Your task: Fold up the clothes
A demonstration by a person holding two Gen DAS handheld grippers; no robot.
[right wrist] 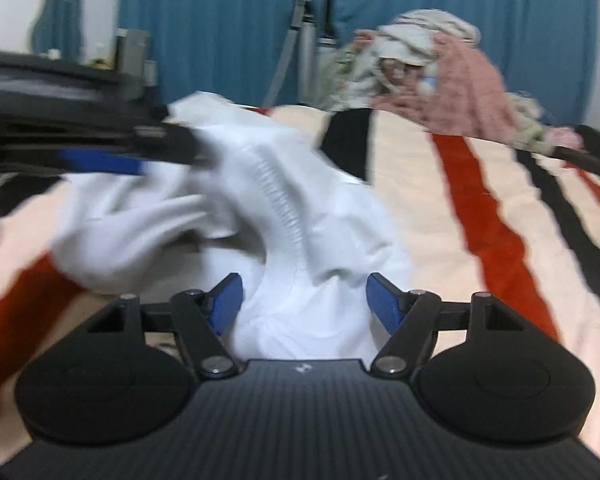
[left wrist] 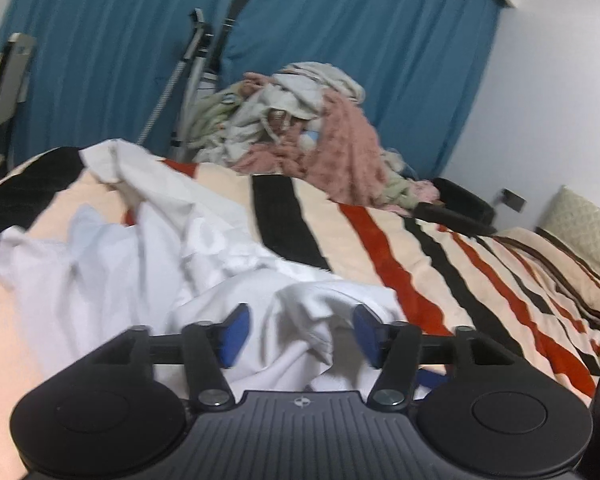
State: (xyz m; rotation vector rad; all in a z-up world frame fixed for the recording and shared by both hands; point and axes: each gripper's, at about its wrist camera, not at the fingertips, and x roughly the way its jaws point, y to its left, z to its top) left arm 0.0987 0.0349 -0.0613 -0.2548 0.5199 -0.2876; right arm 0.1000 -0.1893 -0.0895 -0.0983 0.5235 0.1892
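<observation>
I am holding my left gripper (left wrist: 300,330) low over a crumpled white garment (left wrist: 148,248) that is lying on the bed's striped blanket (left wrist: 440,264). Its jaws are standing wide apart, with a ridge of the white cloth bunching up between the blue pads (left wrist: 236,332); neither pad is pressing on it as far as I can tell. My right gripper (right wrist: 304,300) is sitting over the near end of the same white garment (right wrist: 284,216), jaws equally wide, the fabric rising between them without being pinched. In the right wrist view my left gripper (right wrist: 112,160) is showing from the side at the upper left, blurred, at the garment's far edge. The garment is lying rumpled, its ribbed hem twisting across the middle. Beyond it, at the far edge of the bed, a pile of unfolded clothes (left wrist: 300,128) in pink, cream and pale green is heaping up in front of the blue curtains (left wrist: 360,60). A pillow (left wrist: 588,232) is resting at the right, near the wall.
</observation>
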